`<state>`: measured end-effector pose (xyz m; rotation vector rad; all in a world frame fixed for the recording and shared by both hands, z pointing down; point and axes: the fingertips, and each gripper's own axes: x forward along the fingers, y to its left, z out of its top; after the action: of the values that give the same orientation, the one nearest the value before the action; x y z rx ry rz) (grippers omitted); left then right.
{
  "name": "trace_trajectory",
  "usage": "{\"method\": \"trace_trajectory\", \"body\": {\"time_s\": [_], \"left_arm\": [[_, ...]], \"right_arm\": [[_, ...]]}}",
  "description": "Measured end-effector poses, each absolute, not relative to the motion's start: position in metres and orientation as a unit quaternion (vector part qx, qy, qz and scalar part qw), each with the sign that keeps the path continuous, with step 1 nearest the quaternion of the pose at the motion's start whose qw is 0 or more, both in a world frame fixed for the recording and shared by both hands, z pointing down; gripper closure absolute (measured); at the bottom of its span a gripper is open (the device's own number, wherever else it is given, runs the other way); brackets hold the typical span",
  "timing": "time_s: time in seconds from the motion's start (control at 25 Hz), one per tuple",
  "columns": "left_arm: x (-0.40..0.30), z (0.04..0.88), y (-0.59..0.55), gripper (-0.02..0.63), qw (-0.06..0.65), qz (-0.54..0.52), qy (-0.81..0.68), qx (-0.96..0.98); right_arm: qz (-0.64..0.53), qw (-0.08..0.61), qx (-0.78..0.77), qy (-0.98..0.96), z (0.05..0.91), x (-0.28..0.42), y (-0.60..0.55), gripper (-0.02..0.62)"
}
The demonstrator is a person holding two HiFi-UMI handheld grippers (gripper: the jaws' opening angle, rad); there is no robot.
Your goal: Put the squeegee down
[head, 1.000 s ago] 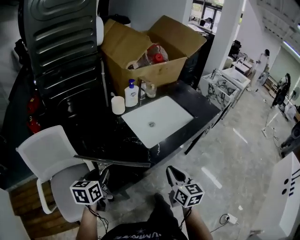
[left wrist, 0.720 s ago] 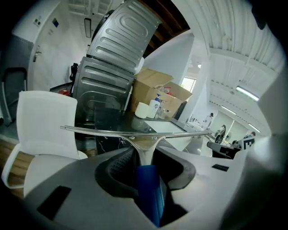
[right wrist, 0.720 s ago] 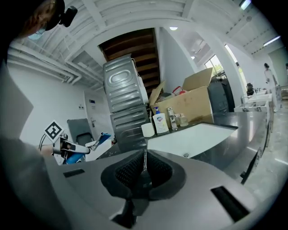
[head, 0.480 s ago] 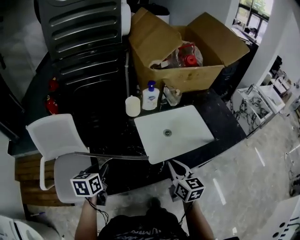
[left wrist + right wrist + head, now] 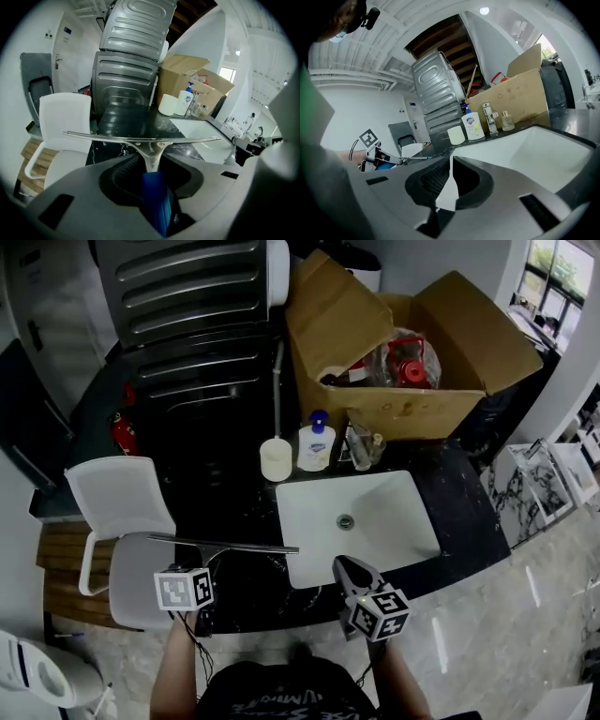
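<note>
Carried forward over the front edge of the surface [image 5: 230,507] beside the sink [image 5: 375,512], with left claw [image 5: 152,168] clamped on the squeegee [image 5: 140,138] handle and right claw [image 5: 450,161] pressed together, empty; set-down now within reach.

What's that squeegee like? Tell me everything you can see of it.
The squeegee is T-shaped: a long, thin, shiny metal blade bar, a flaring metal neck and a blue handle. The left claw is clamped on the handle, holding the blade level above the near edge of the dark countertop, apparently touching nothing else.

Squeegee [image 5: 145,140]: blue handle clamped, long metal blade horizontal, held aloft.
</note>
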<state>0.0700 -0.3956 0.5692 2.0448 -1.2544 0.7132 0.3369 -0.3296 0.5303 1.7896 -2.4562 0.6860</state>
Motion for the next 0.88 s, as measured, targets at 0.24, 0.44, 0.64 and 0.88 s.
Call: {"method": "trace_trajectory", "body": {"time_s": [0.24,0.44,0.64,0.88], "left_arm": [[0.086,0.591,-0.411,0.454,0.346,0.270,-0.501,0.746],[0.092,0.591,-0.425,0.454,0.348,0.288,-0.531,0.717],[0.094,0.595,-0.436,0.454,0.352,0.295,-0.546,0.701],[0.097,0.601,-0.442,0.454,0.348,0.307,-0.550,0.695]], "right_arm": [[0.221,0.024,0.539,-0.812,0.536,0.350,-0.357,0.543],[0.226,0.027,0.522,-0.822,0.542,0.359,-0.372,0.543],[0.232,0.026,0.513,-0.826,0.546,0.366,-0.384,0.543],[0.243,0.023,0.504,-0.829,0.554,0.367,-0.395,0.543]]}}
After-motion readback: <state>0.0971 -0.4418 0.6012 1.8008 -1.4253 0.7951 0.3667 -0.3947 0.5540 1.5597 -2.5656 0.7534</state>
